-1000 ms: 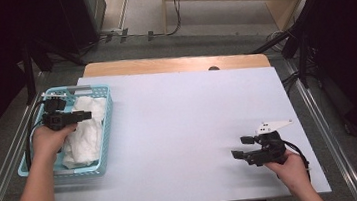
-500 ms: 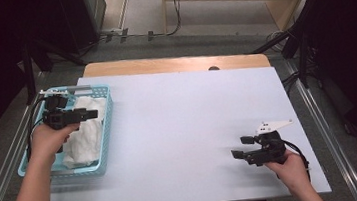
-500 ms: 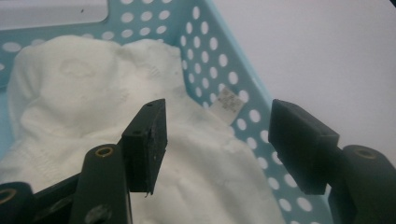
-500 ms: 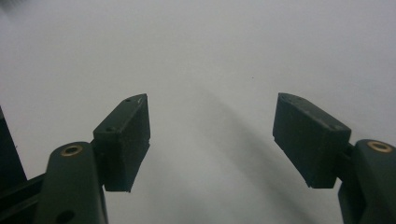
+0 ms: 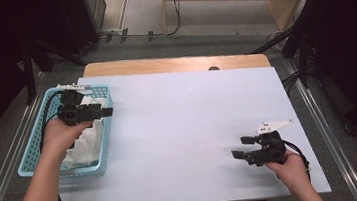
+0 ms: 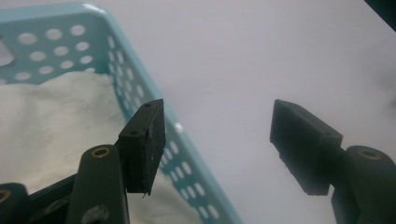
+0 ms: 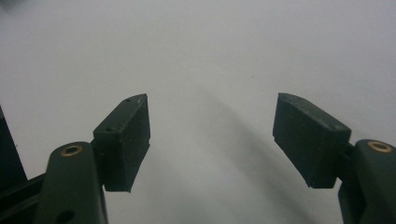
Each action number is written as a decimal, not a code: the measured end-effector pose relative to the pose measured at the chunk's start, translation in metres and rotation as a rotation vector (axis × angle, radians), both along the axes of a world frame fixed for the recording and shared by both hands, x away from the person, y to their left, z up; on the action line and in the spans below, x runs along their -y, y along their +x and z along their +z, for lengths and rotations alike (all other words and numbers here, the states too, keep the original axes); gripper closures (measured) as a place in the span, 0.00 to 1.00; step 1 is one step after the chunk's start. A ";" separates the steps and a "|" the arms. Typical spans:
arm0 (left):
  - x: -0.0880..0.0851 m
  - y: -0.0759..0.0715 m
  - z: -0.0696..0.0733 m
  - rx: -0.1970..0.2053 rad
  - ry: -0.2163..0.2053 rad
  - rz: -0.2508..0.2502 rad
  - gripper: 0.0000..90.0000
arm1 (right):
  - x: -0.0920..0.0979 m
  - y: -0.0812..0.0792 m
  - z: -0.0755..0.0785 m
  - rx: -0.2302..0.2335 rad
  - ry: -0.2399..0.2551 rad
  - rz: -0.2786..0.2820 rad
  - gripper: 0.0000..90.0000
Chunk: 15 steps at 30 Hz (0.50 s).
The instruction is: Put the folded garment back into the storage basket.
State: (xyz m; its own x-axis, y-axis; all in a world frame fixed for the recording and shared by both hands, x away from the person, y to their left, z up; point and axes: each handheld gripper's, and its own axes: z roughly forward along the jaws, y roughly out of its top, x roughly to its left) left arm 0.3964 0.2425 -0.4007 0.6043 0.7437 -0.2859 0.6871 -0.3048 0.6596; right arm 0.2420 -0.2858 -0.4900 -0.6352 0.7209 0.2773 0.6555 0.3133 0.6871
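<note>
Left gripper (image 5: 108,111): jaws apart, just been opening, nothing between; over right rim of turquoise perforated basket (image 5: 32,148). White cloth (image 5: 86,143): crumpled inside basket, below and beside jaws. Right gripper (image 5: 238,153): jaws wide, empty, over bare white table (image 5: 188,119), well apart from basket.

A white surface (image 5: 189,124) is lying bare across its middle, with a strip of pale wood (image 5: 172,64) running along its far edge. Grey floor (image 5: 219,28) is stretching beyond it, where black cables (image 5: 175,10) are trailing. Metal rails (image 5: 329,140) are flanking both sides.
</note>
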 end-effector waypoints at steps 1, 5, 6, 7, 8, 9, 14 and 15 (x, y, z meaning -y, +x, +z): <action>0.005 0.000 0.001 0.000 -0.001 -0.012 0.39 | 0.000 0.000 0.000 -0.001 0.000 0.000 0.29; 0.021 -0.002 0.002 0.001 0.000 -0.054 0.38 | 0.000 0.000 0.000 -0.001 0.000 0.000 0.29; 0.024 -0.002 0.002 0.001 -0.002 -0.066 0.36 | 0.000 0.000 0.000 -0.002 0.000 -0.001 0.29; 0.026 -0.002 0.002 -0.001 -0.003 -0.072 0.35 | 0.000 0.000 0.000 -0.002 0.000 -0.001 0.29; 0.030 -0.003 0.002 -0.002 -0.015 -0.075 0.35 | 0.000 0.000 0.000 -0.002 -0.001 -0.001 0.29; 0.032 -0.003 0.002 -0.004 -0.026 -0.079 0.35 | 0.000 0.000 0.000 -0.003 0.001 -0.002 0.29; 0.045 -0.004 -0.001 -0.005 -0.009 -0.091 0.34 | 0.000 0.000 0.000 -0.003 0.001 -0.002 0.29; 0.047 -0.004 -0.001 -0.005 -0.006 -0.099 0.34 | 0.001 0.000 0.000 -0.002 0.002 -0.001 0.29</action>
